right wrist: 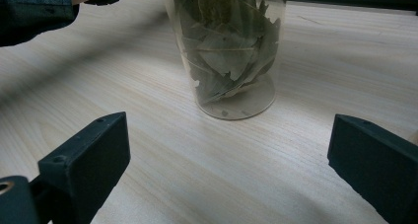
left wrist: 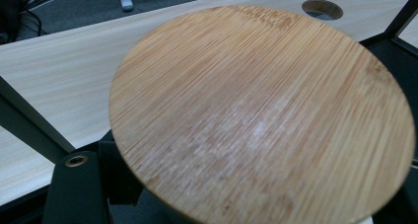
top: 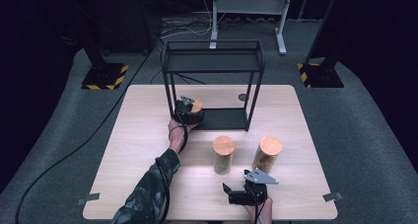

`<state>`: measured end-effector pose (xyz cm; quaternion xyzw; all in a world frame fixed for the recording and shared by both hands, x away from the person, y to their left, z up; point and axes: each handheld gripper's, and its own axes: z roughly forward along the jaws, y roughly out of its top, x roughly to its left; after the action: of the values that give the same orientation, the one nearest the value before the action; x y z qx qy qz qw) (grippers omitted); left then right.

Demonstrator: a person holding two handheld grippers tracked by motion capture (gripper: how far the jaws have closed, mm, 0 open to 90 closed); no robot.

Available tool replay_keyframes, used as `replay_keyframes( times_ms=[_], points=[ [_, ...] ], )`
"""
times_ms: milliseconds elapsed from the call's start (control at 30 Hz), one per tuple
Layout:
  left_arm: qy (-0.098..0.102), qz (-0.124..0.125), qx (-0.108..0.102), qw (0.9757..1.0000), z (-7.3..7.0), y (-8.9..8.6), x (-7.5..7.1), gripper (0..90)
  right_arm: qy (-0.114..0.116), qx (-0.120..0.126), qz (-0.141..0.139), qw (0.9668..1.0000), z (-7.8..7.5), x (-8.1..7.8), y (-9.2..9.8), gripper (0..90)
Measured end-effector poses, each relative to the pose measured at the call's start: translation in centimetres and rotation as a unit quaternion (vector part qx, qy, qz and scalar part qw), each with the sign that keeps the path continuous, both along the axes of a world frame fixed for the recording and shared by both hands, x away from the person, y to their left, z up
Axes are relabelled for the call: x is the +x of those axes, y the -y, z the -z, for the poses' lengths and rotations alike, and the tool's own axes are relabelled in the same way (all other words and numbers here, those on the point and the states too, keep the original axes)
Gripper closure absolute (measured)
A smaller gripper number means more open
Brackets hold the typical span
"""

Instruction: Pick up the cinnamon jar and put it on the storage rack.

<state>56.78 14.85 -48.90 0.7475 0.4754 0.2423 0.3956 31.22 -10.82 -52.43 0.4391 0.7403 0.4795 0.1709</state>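
the left tool (top: 190, 111) is clamped on a clear jar with a round bamboo lid (top: 196, 105), held at the near left corner of the black metal two-tier rack (top: 212, 68), just above or on its low black base shelf; from above i cannot tell whether the jar's foot touches that shelf. in the left gripper view the bamboo lid (left wrist: 261, 115) lies right ahead of the tool, with one black jaw showing below it at the lower left, so what is inside this jar stays hidden. beyond the lid run the pale wooden worktop (left wrist: 59, 71) and a round cable hole (left wrist: 322, 9) in it.

the right tool (top: 245, 193) rests at the near edge of the worktop with its jaws spread wide and nothing between them. straight ahead of it, apart from the jaws, stands a second clear jar with a bamboo lid (top: 223, 154), and just to the right of that a third such jar (top: 267, 154).

the right gripper view gives what the high view cannot: the jar ahead (right wrist: 227, 51) is packed with dry green leaves (right wrist: 224, 41), probably bay, down to its glass bottom. up at that view's far left is the camouflage sleeve (right wrist: 34, 7) of the other arm.
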Motion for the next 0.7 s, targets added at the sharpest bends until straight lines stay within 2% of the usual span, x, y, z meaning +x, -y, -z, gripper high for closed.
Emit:
replay_keyframes(
  times_ms=[700],
  points=[
    [-0.002,-0.008,0.004,1.0000,-0.05,0.24,0.36,25.2,0.000,0.001,0.000,1.0000,0.00,0.00,0.02,1.8]
  ],
)
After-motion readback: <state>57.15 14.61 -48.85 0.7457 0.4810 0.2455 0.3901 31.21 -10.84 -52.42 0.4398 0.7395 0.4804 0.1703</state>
